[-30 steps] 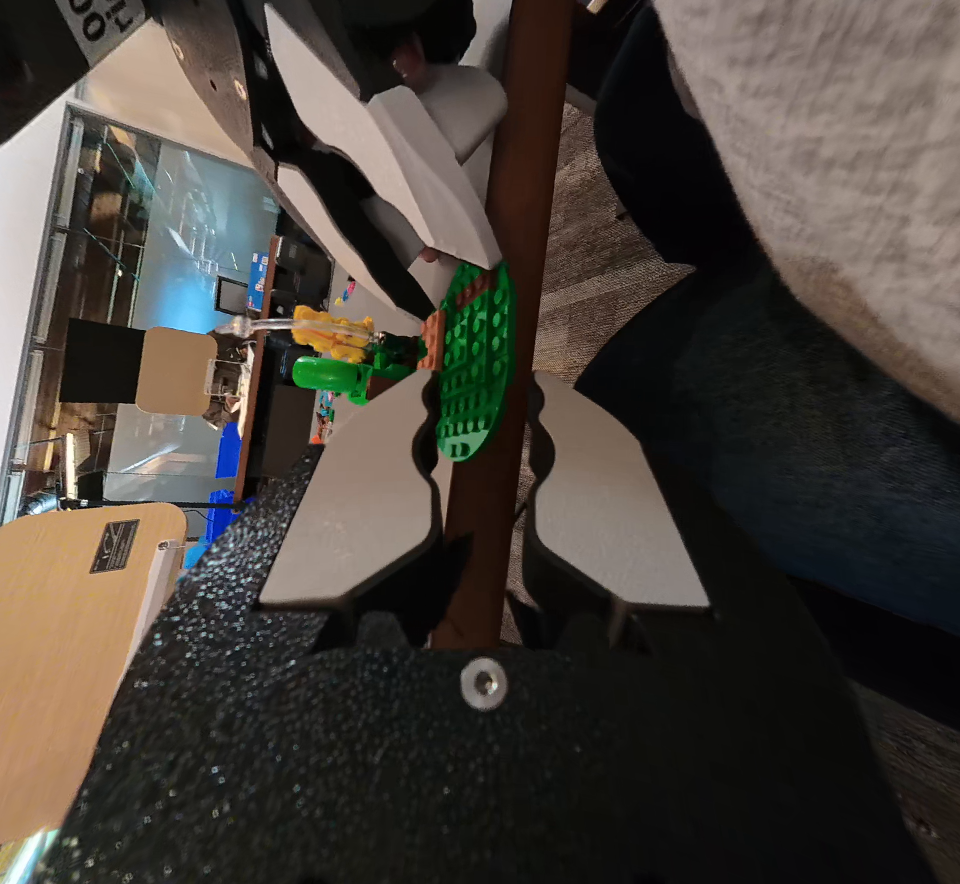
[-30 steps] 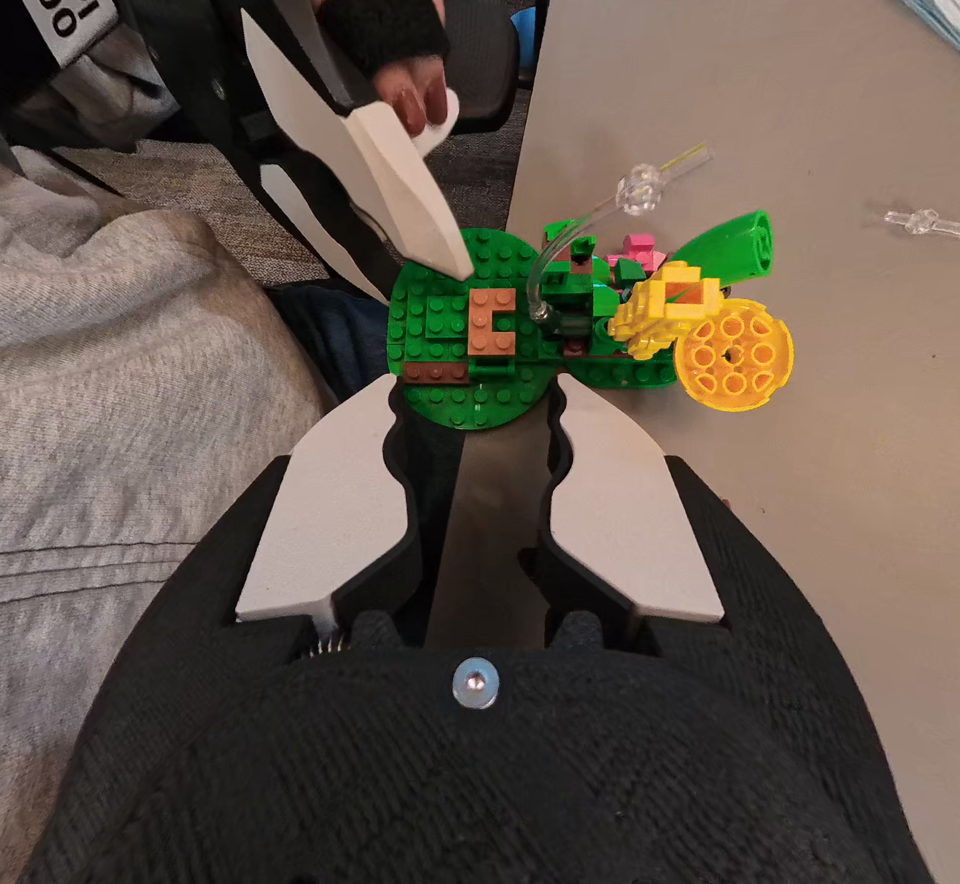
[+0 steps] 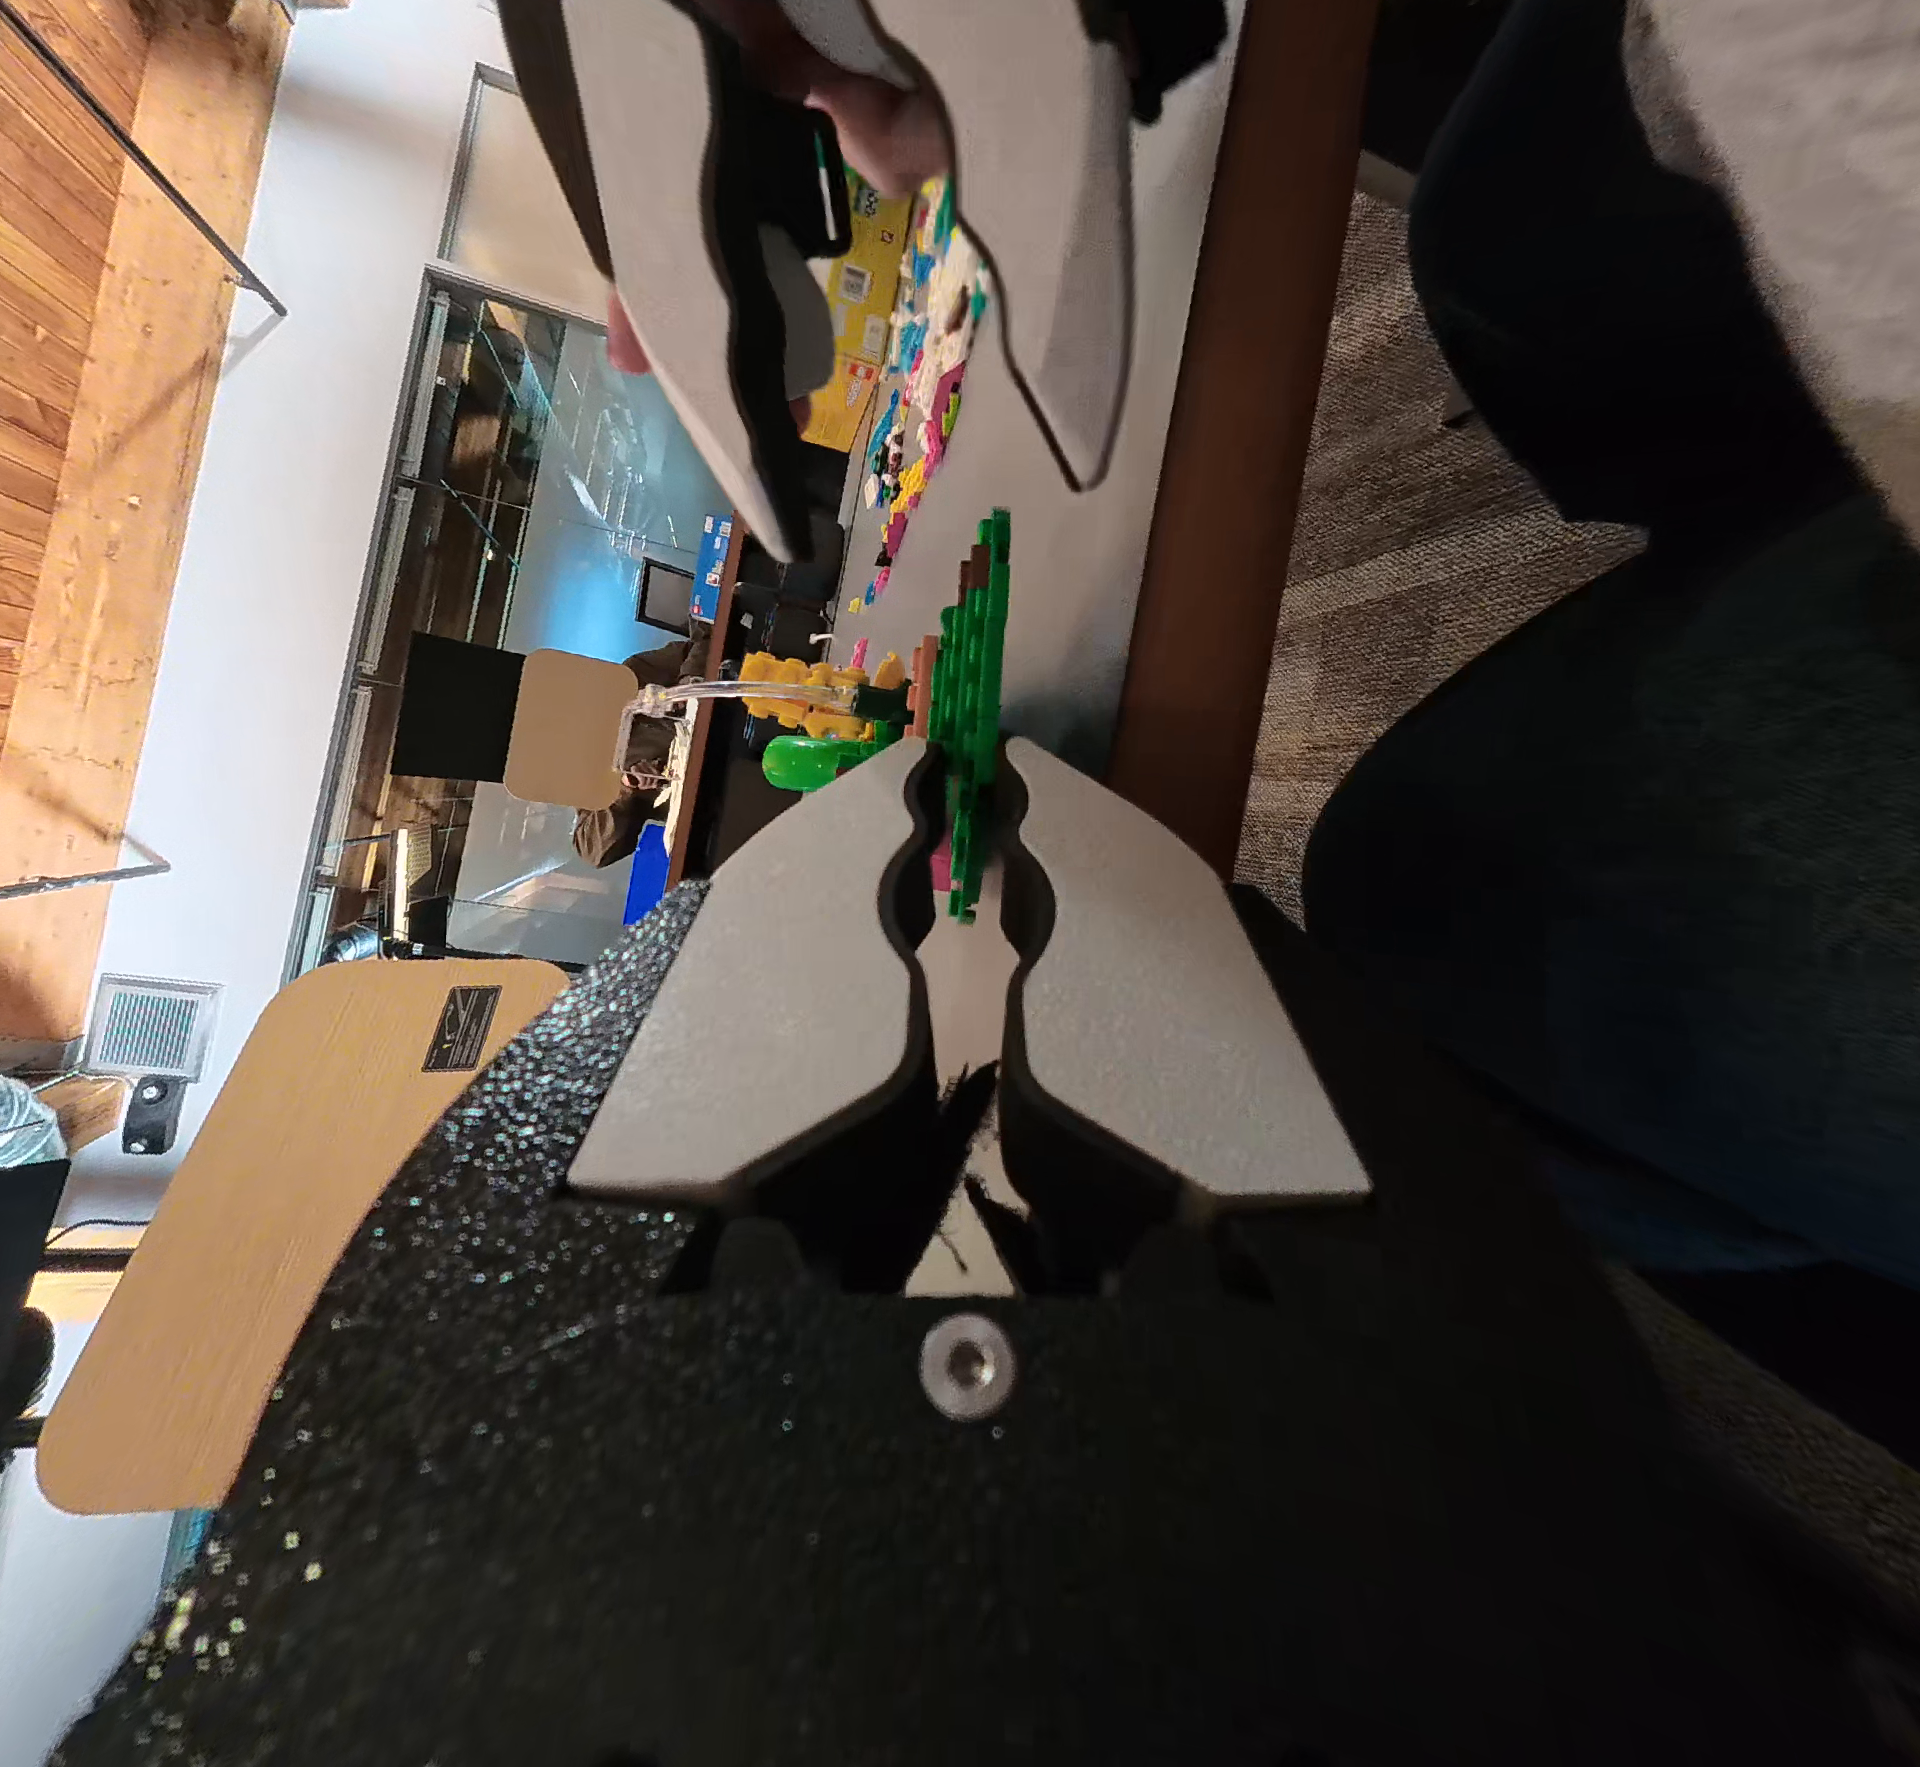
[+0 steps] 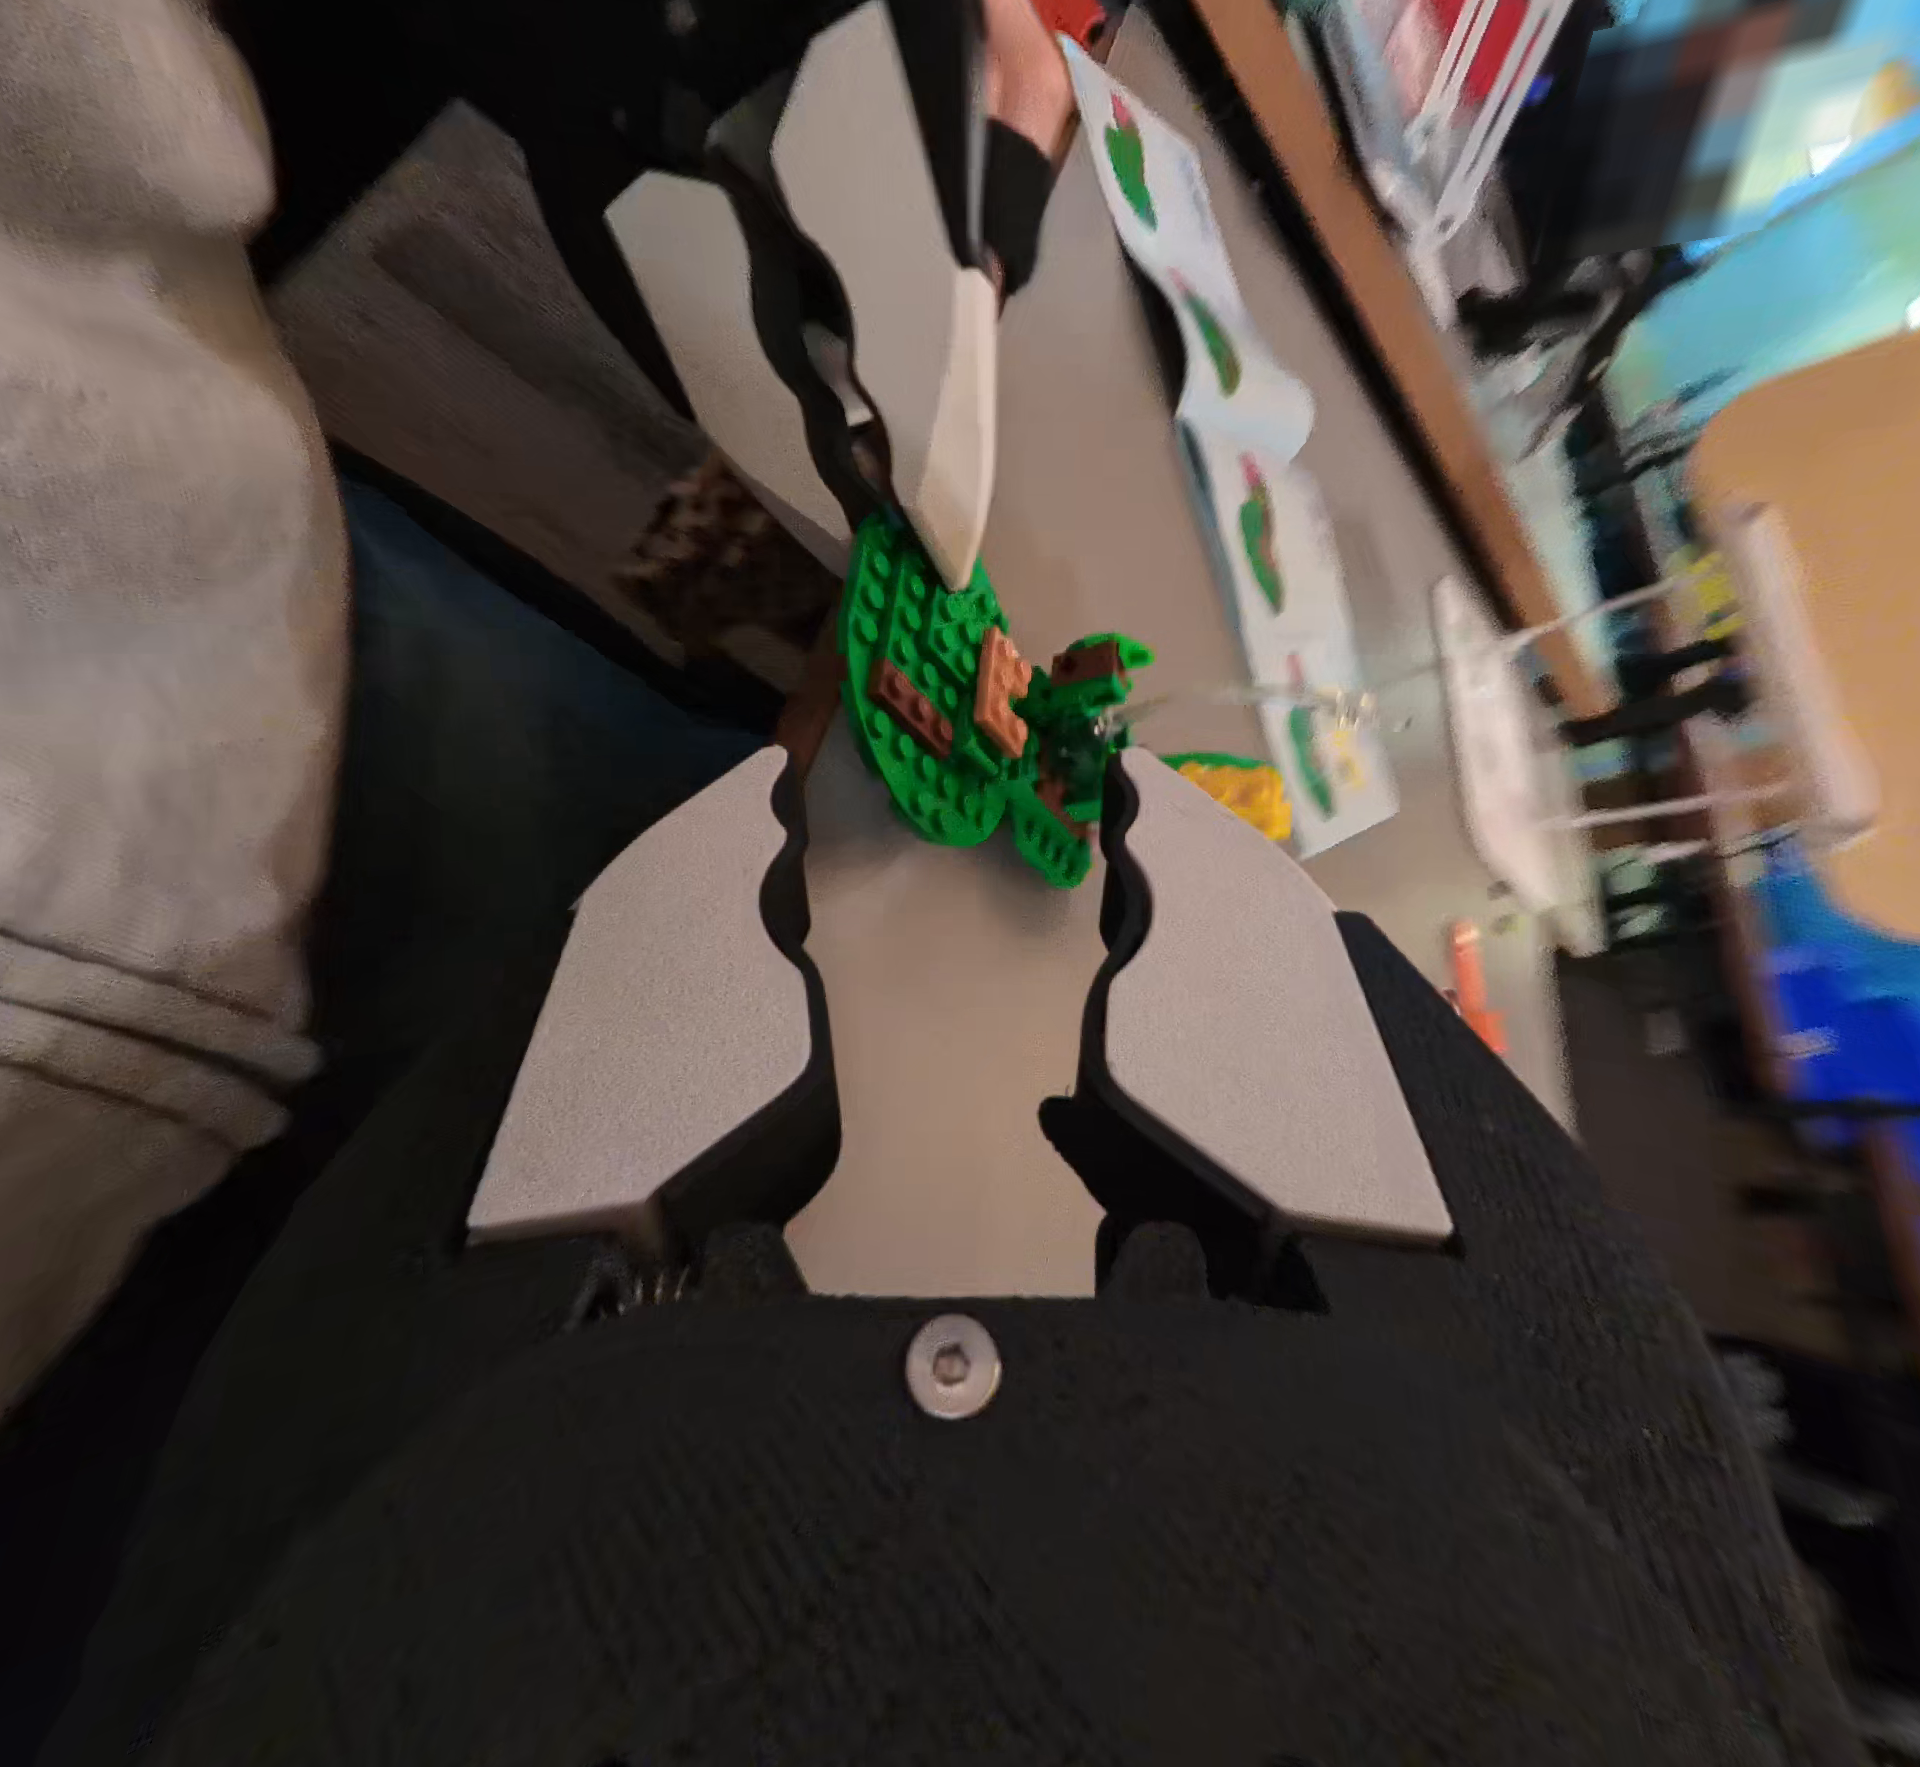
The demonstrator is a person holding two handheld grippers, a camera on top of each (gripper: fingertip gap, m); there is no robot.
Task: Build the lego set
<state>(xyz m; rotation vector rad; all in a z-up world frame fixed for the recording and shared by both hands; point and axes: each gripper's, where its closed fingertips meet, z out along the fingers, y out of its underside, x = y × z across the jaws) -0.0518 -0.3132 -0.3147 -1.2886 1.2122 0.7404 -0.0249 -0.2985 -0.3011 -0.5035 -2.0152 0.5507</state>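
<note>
A green round brick plate (image 3: 982, 657) carries brown bricks, a yellow brick flower (image 3: 800, 683), a green leaf (image 3: 800, 761) and a clear tube (image 3: 707, 691). It is at the near edge of the grey table (image 3: 1081, 626). My left gripper (image 3: 966, 761) is shut on the plate's rim, seen edge-on between the pads. The right wrist view shows the same grip: the left gripper (image 4: 914, 543) pinches the plate (image 4: 925, 709) from above. My right gripper (image 4: 956, 772) is open and empty, its fingertips on either side of the plate without pressing. It also shows in the left wrist view (image 3: 930, 507), jaws apart.
A pile of loose coloured bricks (image 3: 925, 387) and a yellow box (image 3: 862, 304) lie farther along the table. Printed instruction sheets (image 4: 1226, 429) lie beyond the plate. A person's grey sweater (image 4: 135, 470) and dark trousers are to the left. A wooden chair back (image 3: 291, 1198) stands nearby. The gap from one gripper's tips to the other's is roughly 4 centimeters.
My left gripper has closed on the green plate's rim; earlier its jaws stood open around it. My right gripper has opened wider and drawn back from the plate. Both views have tilted.
</note>
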